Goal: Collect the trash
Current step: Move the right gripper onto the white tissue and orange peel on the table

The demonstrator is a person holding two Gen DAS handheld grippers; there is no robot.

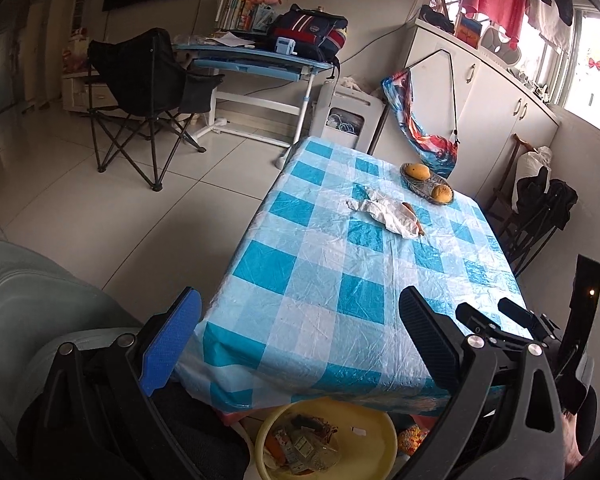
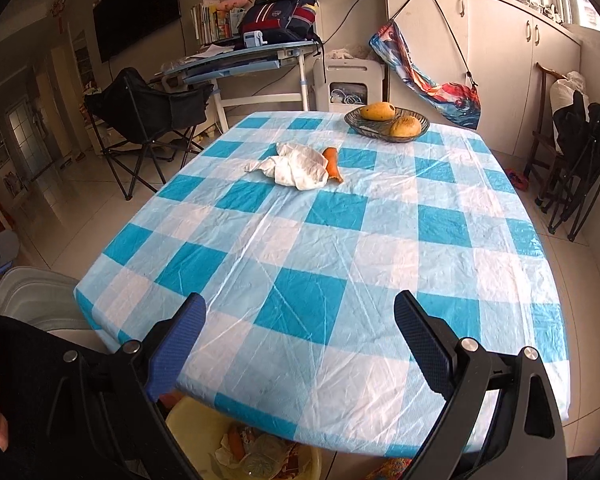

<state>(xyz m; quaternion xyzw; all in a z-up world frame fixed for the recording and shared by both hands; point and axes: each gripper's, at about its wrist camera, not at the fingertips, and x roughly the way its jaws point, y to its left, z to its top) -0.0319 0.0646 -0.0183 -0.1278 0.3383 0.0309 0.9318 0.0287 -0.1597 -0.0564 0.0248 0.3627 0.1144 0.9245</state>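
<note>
- The left gripper (image 1: 300, 344) hangs over the near edge of the table (image 1: 340, 280). Its jaws are wide apart and hold nothing.
- The right gripper (image 2: 300, 348) is over the near edge too. Its jaws are also wide apart and hold nothing.
- The table has a blue and white check cloth.
- A crumpled white tissue (image 2: 296, 168) lies far up the table, well away from both grippers.
- An orange peel (image 2: 333, 164) lies touching the tissue's right side.
- A bowl (image 2: 386, 122) with two yellow fruits sits past them, near the far edge.
- A yellow bin (image 1: 324, 436) sits on the floor under the near edge, with trash in it.
</note>
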